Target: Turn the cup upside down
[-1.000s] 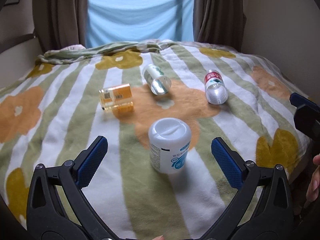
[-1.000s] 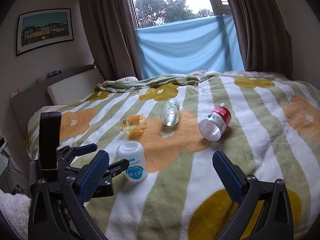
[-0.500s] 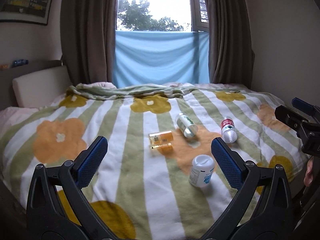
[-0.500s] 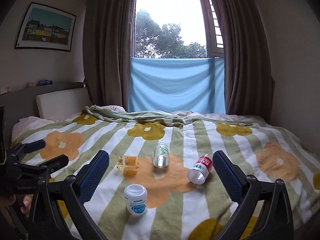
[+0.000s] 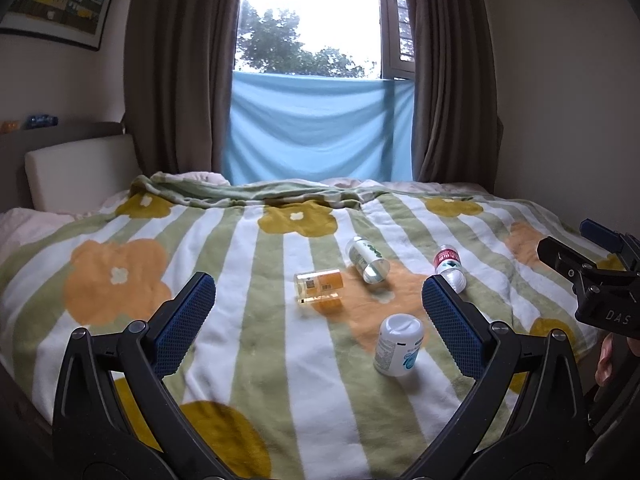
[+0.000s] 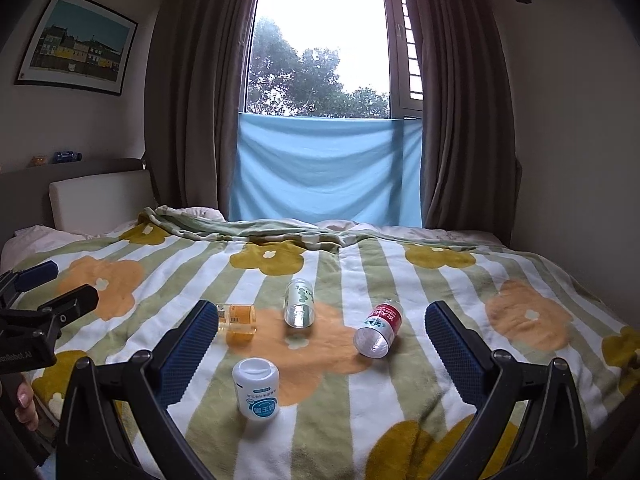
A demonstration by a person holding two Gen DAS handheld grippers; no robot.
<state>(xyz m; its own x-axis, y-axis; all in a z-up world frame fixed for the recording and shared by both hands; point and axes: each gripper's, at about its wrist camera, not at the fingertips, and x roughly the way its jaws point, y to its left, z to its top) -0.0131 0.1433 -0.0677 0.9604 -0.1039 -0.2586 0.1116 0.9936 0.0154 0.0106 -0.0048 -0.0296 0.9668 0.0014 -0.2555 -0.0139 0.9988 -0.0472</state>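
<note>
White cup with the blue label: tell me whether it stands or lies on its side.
Standing, slightly tilted. The white cup rests on one end on the blanket, its flat closed end facing up; whether that is the base cannot be told.

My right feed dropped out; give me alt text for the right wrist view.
The open right gripper hovers over a flowered blanket, holding nothing. A white cup stands upside down nearest; beyond it, orange, green-labelled and red-labelled containers lie on their sides. The left gripper shows at far left.

Label print on the white cup (image 6: 256, 389) too small to read; hand (image 6: 24, 400) cut off at left edge
</note>
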